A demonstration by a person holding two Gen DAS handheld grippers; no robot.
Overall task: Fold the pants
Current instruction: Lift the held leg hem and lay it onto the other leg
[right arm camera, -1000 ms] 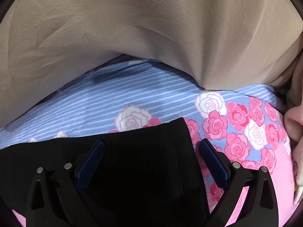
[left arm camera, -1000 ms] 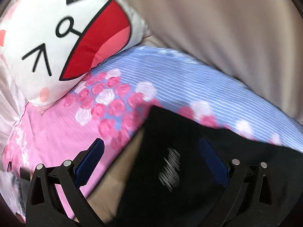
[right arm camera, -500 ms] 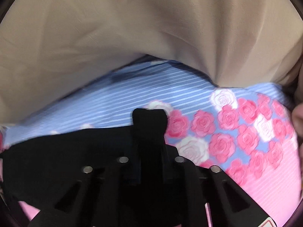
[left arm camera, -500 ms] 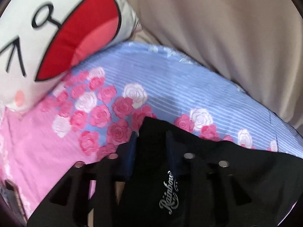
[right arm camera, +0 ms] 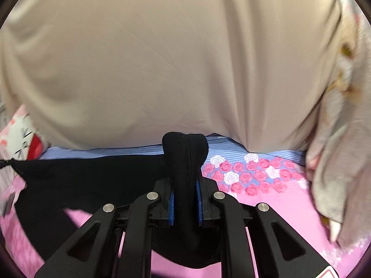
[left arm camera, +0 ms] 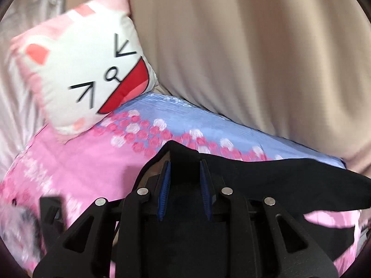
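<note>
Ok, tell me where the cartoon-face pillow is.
The pillow sits upper left in the left wrist view, on the floral bedsheet beside the beige curtain.

A bed is covered by a cotton sheet printed pink, with a blue-striped band edged in pink and white roses. A white cat-face cushion with a red mouth is propped on it. Black fabric pants are partly spread across it.

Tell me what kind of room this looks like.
Probably a bedroom: a rose-print bedsheet underlies the black pants, a cartoon-face pillow sits at one end, and a beige curtain hangs behind.
</note>
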